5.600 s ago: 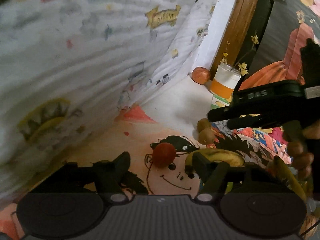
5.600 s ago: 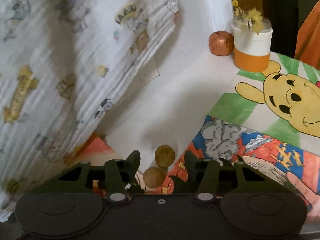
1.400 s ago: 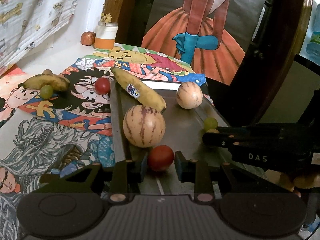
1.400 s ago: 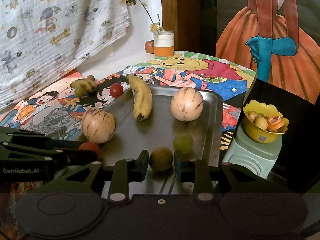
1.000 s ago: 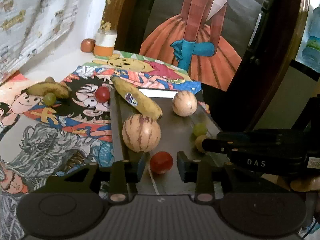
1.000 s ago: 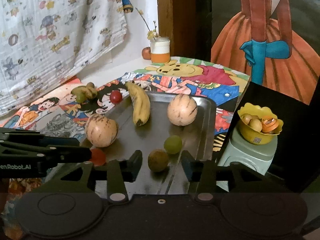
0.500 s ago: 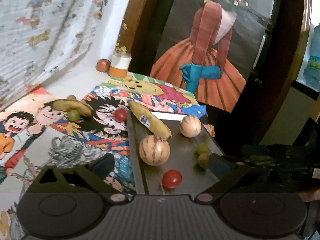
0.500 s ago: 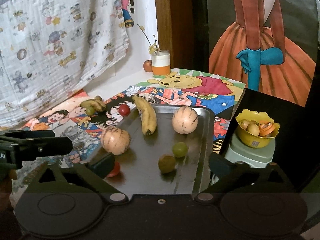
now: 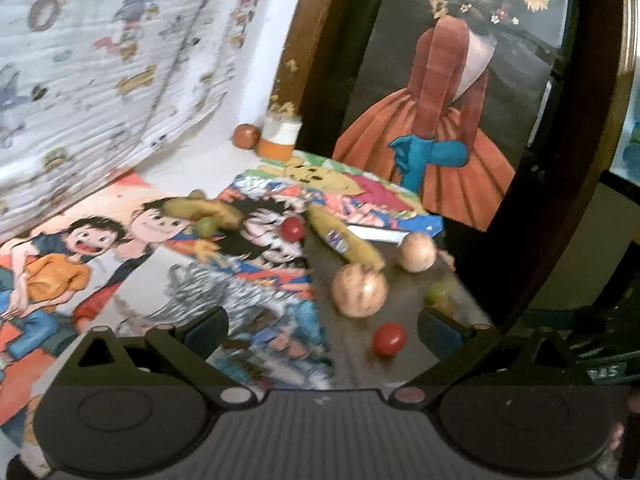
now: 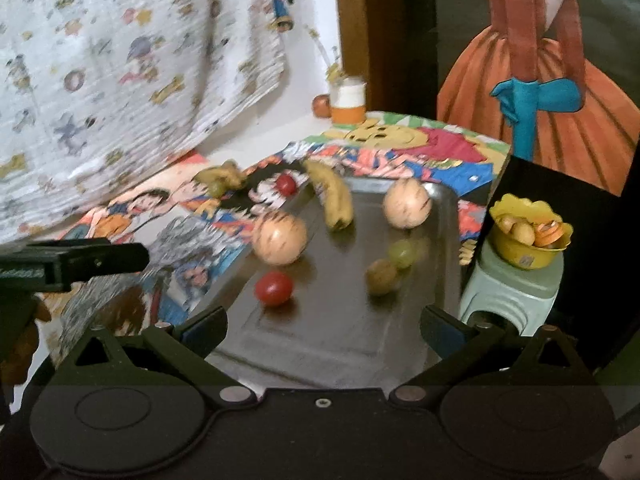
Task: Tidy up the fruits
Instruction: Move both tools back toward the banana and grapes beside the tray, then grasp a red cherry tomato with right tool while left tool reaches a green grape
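Observation:
A dark metal tray [image 10: 448, 216] holds a banana [image 10: 334, 194], two striped melons [image 10: 279, 238] [image 10: 407, 203], a red tomato [image 10: 274, 288], a brown fruit [image 10: 381, 276] and a green grape [image 10: 402, 253]. On the cartoon cloth to its left lie a second tomato [image 10: 286, 185], a second banana [image 10: 222, 174] and a grape [image 9: 206, 227]. My left gripper [image 9: 322, 326] is open and empty, raised back from the tray's near left; the tray's tomato [image 9: 388, 339] lies below it. My right gripper [image 10: 323, 326] is open and empty above the tray's near edge.
A yellow bowl of small fruits [image 10: 528, 232] sits on a pale green stand [image 10: 508, 292] right of the tray. An orange-and-white jar [image 10: 349, 100] and an apple [image 10: 321, 106] stand at the back. A printed cloth [image 10: 120, 60] hangs at the left. The left gripper's body [image 10: 72, 262] shows in the right wrist view.
Both grippers let go of their fruits on the tray, the left its tomato and the right its brown fruit, opened wide and pulled up and back. Both views are slightly blurred now.

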Tool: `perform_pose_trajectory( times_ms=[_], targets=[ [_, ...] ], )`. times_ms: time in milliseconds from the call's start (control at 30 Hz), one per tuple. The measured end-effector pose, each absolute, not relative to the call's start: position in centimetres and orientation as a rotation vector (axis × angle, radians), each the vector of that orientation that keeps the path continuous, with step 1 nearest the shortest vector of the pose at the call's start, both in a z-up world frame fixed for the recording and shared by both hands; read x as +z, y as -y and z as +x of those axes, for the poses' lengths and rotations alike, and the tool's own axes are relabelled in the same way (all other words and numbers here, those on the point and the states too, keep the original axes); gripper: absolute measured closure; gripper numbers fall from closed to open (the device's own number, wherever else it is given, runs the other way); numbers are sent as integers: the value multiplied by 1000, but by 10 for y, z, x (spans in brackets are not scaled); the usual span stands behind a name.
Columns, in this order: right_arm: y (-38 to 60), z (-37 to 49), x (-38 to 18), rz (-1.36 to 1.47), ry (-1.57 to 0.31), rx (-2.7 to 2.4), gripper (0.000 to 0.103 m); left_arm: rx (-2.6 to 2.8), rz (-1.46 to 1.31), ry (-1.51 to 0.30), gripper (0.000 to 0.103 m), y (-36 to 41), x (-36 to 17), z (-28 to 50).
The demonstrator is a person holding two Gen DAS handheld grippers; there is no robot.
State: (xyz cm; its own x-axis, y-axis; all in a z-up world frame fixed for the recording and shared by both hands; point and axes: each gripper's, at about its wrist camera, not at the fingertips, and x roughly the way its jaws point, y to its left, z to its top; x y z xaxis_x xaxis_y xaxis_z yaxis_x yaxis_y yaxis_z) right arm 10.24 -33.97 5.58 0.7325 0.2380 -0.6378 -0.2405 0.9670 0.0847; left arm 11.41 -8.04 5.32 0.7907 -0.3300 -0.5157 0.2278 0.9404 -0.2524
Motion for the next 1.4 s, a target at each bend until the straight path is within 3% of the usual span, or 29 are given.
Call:
perform_pose_trajectory(
  times_ms=[300, 533, 900, 1400],
  targets=[
    [301, 95, 44, -69, -773, 373, 1, -208, -175, -660, 0, 34, 32, 108],
    [272, 106, 56, -180, -698, 450, 1, -143, -174, -677, 0, 2, 27, 115],
    [245, 171, 75, -369, -631, 527, 1, -128, -100, -655, 0, -12, 36, 157],
    [230, 283, 54, -430, -665, 594, 4, -187, -33, -651, 0, 7, 21, 240]
  ],
)
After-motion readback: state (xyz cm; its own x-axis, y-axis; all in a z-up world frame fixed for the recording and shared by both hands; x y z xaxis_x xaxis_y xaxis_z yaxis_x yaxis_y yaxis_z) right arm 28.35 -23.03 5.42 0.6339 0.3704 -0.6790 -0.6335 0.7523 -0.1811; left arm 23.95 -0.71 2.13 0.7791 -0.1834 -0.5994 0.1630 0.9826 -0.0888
